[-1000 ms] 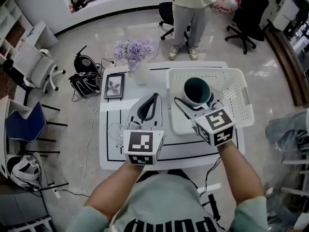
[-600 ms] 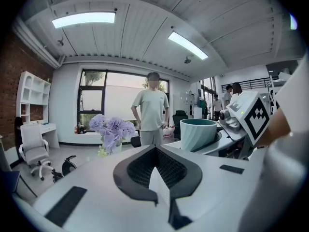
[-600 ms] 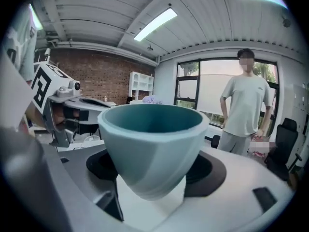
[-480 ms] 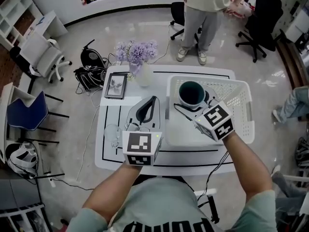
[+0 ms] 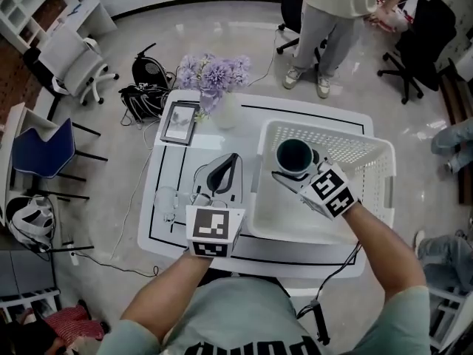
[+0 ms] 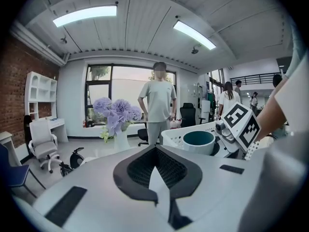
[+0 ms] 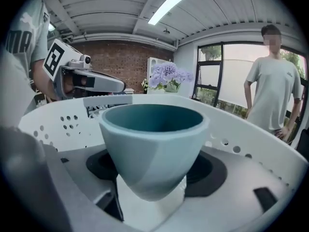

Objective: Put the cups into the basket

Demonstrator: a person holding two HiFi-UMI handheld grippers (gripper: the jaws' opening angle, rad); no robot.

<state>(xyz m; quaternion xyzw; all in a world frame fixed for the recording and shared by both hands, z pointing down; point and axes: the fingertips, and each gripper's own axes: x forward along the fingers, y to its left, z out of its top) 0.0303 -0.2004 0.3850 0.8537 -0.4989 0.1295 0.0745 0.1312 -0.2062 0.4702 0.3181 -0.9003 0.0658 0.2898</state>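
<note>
smooth matt cup (image 5: 295, 156), perforated plastic basket (image 5: 347, 140), glossy floor (image 5: 251, 43)

Top edge of the head view cuts the standing person (image 5: 325, 28): legs and lower shirt only. Right edge cuts another person (image 5: 457, 135) to a leg. Clear glassware (image 5: 166, 200) on the table (image 5: 244, 120): too faint to count. The framed picture (image 5: 179, 121): its image too small to tell. The cup (image 5: 294, 154): lower body hidden from above. The basket (image 5: 347, 135): floor partly behind the right forearm (image 5: 377, 235).
</note>
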